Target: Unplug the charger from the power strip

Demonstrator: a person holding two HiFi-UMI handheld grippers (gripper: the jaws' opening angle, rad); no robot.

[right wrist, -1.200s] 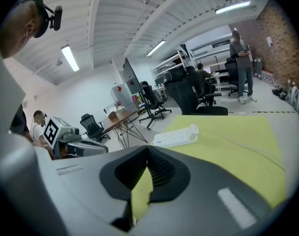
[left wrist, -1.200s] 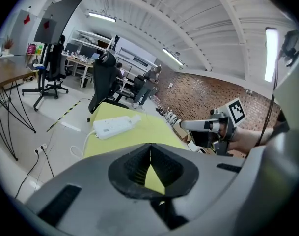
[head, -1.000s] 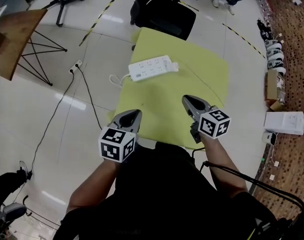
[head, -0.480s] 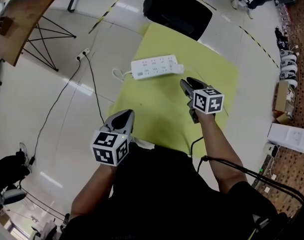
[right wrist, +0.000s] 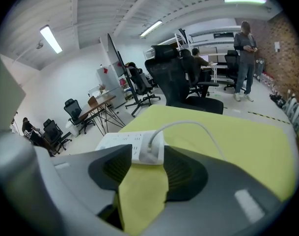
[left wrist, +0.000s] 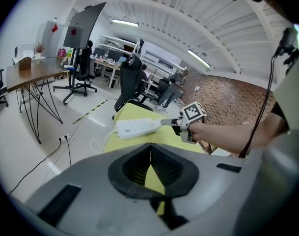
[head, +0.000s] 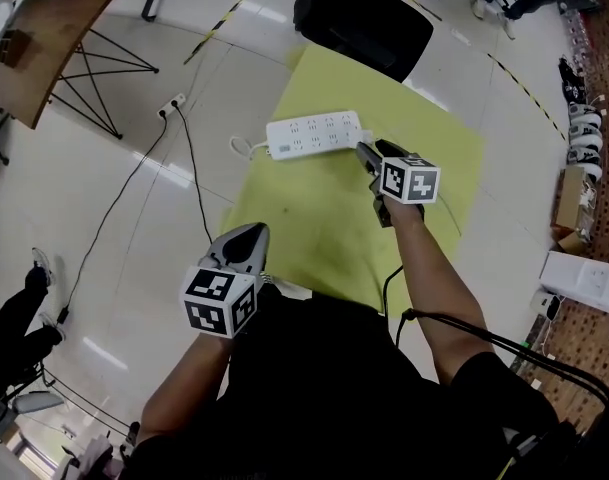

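Observation:
A white power strip (head: 314,134) lies on the far left part of the yellow-green table (head: 314,218). In the right gripper view the white charger (right wrist: 151,150) is plugged into the near end of the power strip (right wrist: 121,142), and its cable (right wrist: 188,124) arcs away to the right. My right gripper (head: 365,152) is at that end of the strip. Its jaws are opening, with the charger just ahead of the gap between the tips (right wrist: 148,157) and the pads clear of it. My left gripper (head: 250,234) hangs shut and empty over the table's near left edge.
A black office chair (head: 364,28) stands beyond the table. The strip's own cord (head: 246,149) loops off the left edge. A floor socket with a dark cable (head: 174,103) and a wooden desk (head: 44,38) are to the left. Boxes (head: 582,280) sit at the right.
My right gripper moved forward and down to the strip's right end, and its jaws went from shut to open. The left gripper stayed about where it was.

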